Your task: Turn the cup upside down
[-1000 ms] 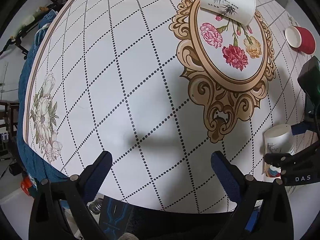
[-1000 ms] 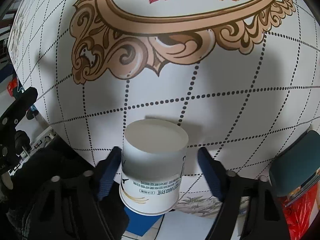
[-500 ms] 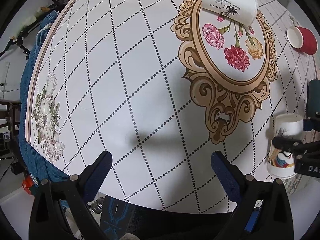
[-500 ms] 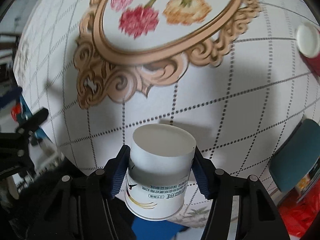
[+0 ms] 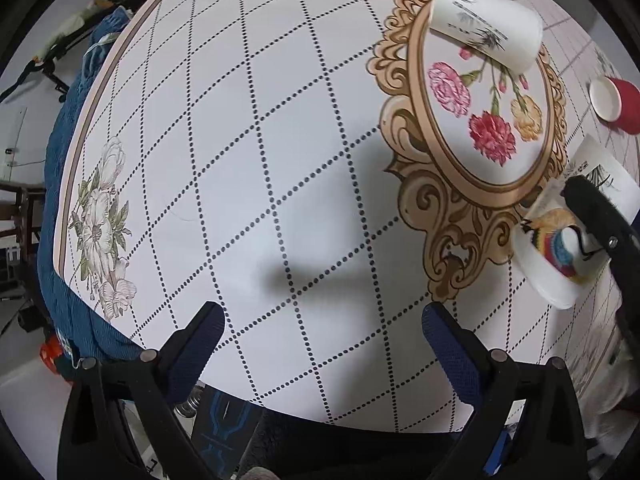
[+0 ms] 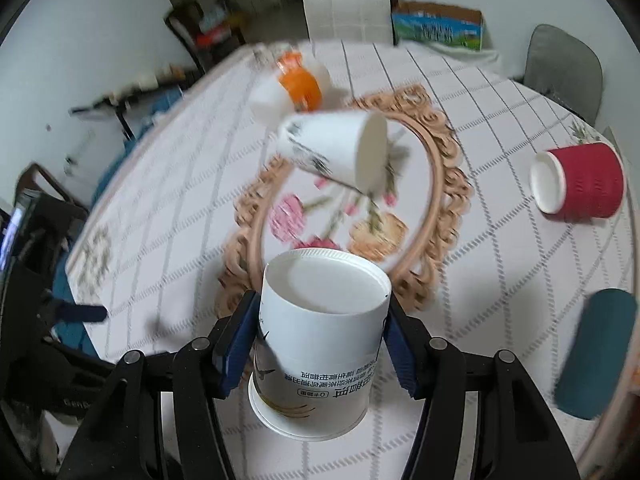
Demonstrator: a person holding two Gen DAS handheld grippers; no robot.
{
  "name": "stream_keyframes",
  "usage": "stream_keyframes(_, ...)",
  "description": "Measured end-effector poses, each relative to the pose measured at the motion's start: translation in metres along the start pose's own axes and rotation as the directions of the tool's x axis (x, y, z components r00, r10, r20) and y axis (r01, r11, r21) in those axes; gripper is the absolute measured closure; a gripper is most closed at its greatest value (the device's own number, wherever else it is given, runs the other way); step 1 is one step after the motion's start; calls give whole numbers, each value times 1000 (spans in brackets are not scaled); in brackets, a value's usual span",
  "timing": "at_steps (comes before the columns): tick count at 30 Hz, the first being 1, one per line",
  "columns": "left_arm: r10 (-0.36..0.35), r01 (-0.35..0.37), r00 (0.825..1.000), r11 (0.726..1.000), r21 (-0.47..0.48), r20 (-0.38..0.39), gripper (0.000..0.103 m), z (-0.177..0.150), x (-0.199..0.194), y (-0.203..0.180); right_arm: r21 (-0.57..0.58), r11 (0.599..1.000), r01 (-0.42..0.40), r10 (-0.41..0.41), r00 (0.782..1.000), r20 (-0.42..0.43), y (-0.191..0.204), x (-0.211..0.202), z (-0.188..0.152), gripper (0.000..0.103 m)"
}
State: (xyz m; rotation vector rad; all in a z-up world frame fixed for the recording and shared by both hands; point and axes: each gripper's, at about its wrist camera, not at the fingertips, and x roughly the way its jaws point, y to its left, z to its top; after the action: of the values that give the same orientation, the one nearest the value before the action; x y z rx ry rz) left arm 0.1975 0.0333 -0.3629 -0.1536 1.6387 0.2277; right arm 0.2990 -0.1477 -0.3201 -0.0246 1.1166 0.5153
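My right gripper [image 6: 320, 344] is shut on a white paper cup [image 6: 320, 344] with a printed bird and black lettering. It holds the cup lifted over the table's near edge, base toward the camera and rim downward. In the left wrist view the same cup [image 5: 560, 248] hangs tilted at the right, with a right finger [image 5: 600, 220] across it. My left gripper [image 5: 320, 344] is open and empty above the near part of the table [image 5: 280, 160].
A white cup with bamboo print [image 6: 336, 152] lies on its side on the floral medallion. A red cup [image 6: 580, 180] lies on its side at the right. An orange and white cup [image 6: 292, 88] lies farther back. A teal object [image 6: 592, 352] lies near the right edge. Chairs stand behind the table.
My right gripper has closed on the white cup, lifted it and swung upward, so the view now shows the whole table and room. The left gripper has barely moved.
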Motion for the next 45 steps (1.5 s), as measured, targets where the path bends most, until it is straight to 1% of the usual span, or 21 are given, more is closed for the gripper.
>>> stream_keyframes(1, 2, -2, 1000, 1000, -5, 1, 2, 0, 0, 2, -2, 1000, -8, 8, 1000, 16, 3, 0, -3, 41)
stream_keyframes(3, 7, -7, 1000, 1000, -13, 0, 2, 0, 0, 4, -43, 999, 15, -13, 999, 50, 19, 2, -12, 41)
stream_keyframes(6, 13, -13, 1000, 1000, -23, 2, 2, -3, 3, 10, -103, 994, 31, -25, 998, 62, 33, 8, -27, 41)
stream_keyframes(9, 12, -12, 1000, 999, -40, -4, 2, -8, 5, 15, -162, 986, 49, -35, 995, 88, 43, 6, -42, 41)
stream_keyframes(15, 17, -17, 1000, 998, -52, -4, 2, -23, 11, 17, -233, 970, 69, -49, 995, 88, 51, 0, -62, 40)
stream_keyframes(19, 17, -16, 1000, 998, -54, 5, 2, -28, 9, 15, -221, 973, 62, -52, 997, 49, 52, 1, -66, 39)
stream_keyframes(20, 16, -16, 1000, 998, -56, 11, 2, -30, 7, 16, -211, 976, 59, -53, 998, 37, 51, 0, -65, 34)
stream_keyframes(21, 16, -15, 1000, 998, -57, 17, 2, -31, 5, 16, -194, 979, 60, -57, 998, 24, 51, -2, -65, 24)
stream_keyframes(22, 17, -16, 1000, 998, -57, 26, 2, -33, 2, 17, -184, 981, 62, -59, 998, 20, 51, -5, -66, 20)
stream_keyframes(23, 18, -17, 999, 998, -54, 34, 2, -35, -2, 16, -166, 984, 64, -62, 998, 18, 51, -10, -66, 16)
stream_keyframes(25, 24, -22, 998, 999, -46, 54, 2, -41, -9, 18, -118, 991, 67, -65, 998, 14, 49, -26, -67, 15)
stream_keyframes(26, 26, -23, 997, 999, -40, 68, 2, -44, -14, 20, -91, 993, 72, -72, 997, 8, 48, -35, -68, 10)
stream_keyframes(27, 27, -24, 996, 999, -31, 87, 2, -50, -21, 21, -56, 994, 89, -89, 996, -1, 47, -46, -70, 8)
stream_keyframes(29, 26, -25, 992, 1000, -11, 125, 2, -59, -34, 21, 4, 991, 130, -130, 991, -23, 45, -63, -75, 8)
stream_keyframes(32, 21, -27, 983, 999, 32, 181, 2, -76, -54, 22, 78, 970, 231, -226, 972, -67, 45, -83, -85, 8)
stream_keyframes(35, 3, -21, 975, 997, 77, 223, 2, -83, -71, 16, 148, 944, 296, -286, 954, -86, 47, -98, -95, 7)
stream_keyframes(36, -5, -18, 972, 995, 96, 236, 2, -89, -76, 16, 165, 936, 312, -302, 950, -80, 49, -105, -99, 7)
stream_keyframes(38, -17, -17, 966, 992, 128, 258, 2, -88, -85, 17, 193, 920, 341, -336, 940, -60, 54, -116, -104, 7)
stream_keyframes(41, -27, -23, 954, 986, 162, 300, 2, -98, -97, 17, 234, 902, 362, -363, 931, -41, 61, -130, -109, 7)
stream_keyframes(43, -44, -12, 948, 985, 174, 314, 2, -104, -104, 20, 268, 891, 367, -374, 927, -27, 67, -142, -111, 7)
stream_keyframes(45, -62, -2, 943, 981, 193, 326, 2, -111, -109, 24, 292, 878, 381, -395, 918, -9, 74, -156, -113, 7)
